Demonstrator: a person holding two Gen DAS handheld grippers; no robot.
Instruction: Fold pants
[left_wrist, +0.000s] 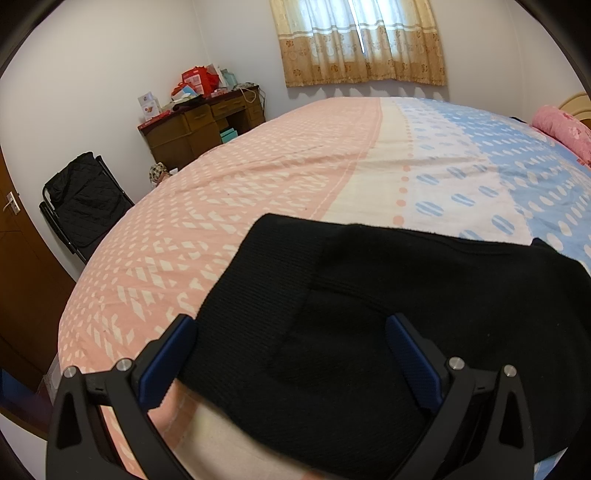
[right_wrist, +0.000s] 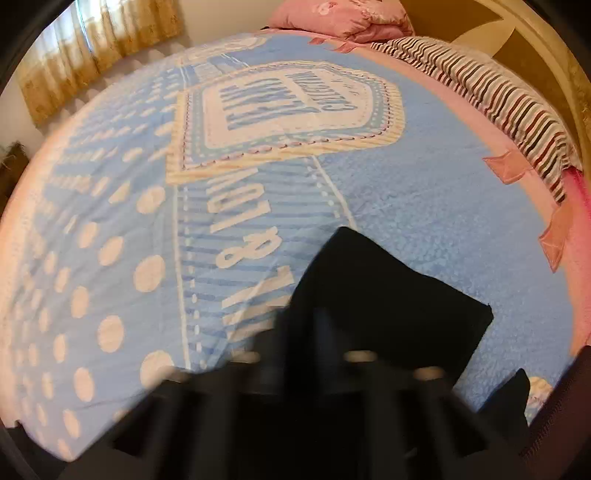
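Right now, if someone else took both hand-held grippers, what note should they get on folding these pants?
Left hand-held gripper: jaws open, hovering over the near end of the black pants, not gripping them.
Right hand-held gripper: blurred, shut; the black cloth lies right at its fingers, but a grip cannot be told.
Pants: on the bed, near its front edge, lying across the pink and blue sheet. They look at least partly folded, with layers overlapping.
Done: some folding, judging by the doubled cloth.
Left: probably check the right side's hold, finish the last fold and smooth it flat.
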